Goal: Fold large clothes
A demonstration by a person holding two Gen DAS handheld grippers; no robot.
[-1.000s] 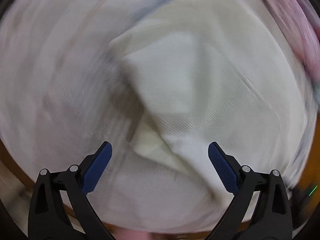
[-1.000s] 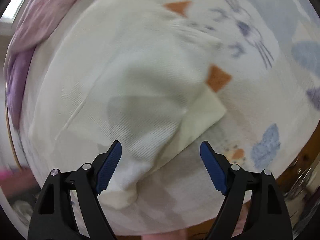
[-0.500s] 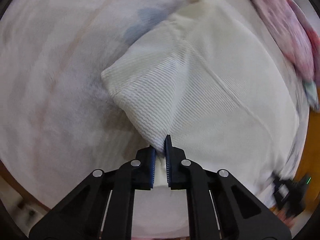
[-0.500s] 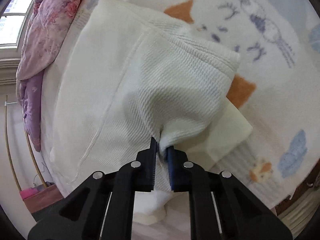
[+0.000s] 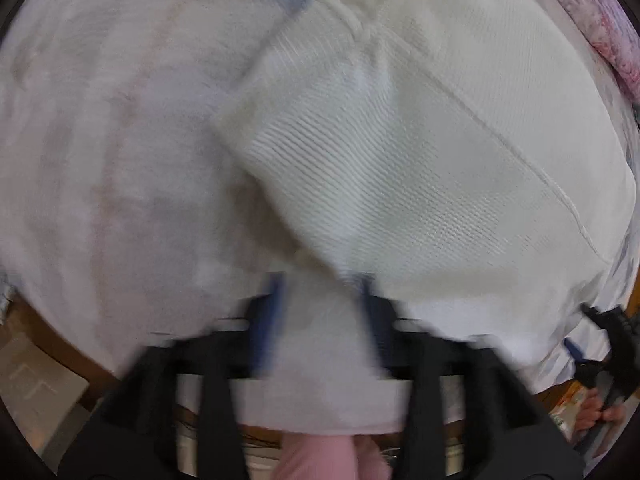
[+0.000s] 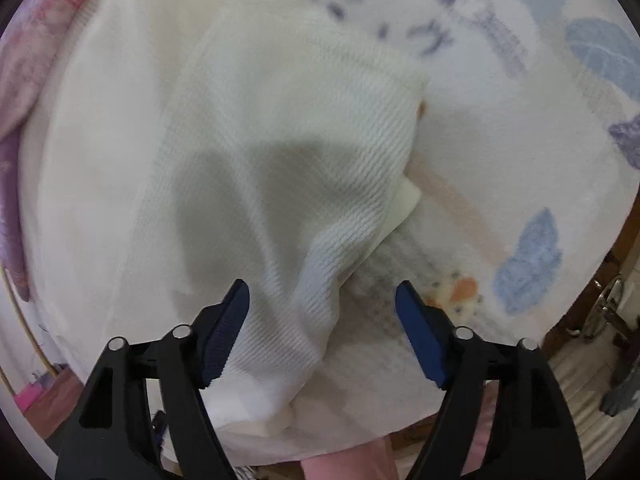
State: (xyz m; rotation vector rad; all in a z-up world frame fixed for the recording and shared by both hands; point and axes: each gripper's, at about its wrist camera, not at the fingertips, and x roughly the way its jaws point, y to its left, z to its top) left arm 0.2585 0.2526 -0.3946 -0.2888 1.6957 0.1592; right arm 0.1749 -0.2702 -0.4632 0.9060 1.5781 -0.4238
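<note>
A cream-white knitted garment [image 5: 420, 168] lies folded on the bed, its ribbed edge toward the left. My left gripper [image 5: 322, 308] is blurred, pointing straight down, its jaws opening; the garment's near corner lies just beyond the right finger [image 5: 374, 316], and no pad presses on it. In the right wrist view the same garment [image 6: 260, 140] fills the middle. A raised fold of it runs down between the fingers of my right gripper [image 6: 322, 320], whose jaws are opening and stand apart from the cloth.
A pale blanket with blue and orange animal prints [image 6: 520, 120] covers the bed. A pink-purple floral quilt [image 5: 600, 20] is bunched along its far side. The other gripper and a hand [image 5: 600, 412] show at the bed's edge. A metal handle [image 6: 604, 308] stands at the right.
Both grippers stood open a second ago, pinched shut on the garment's near edge half a second ago, and have now opened and let it go. The fold has dropped back onto the bed.
</note>
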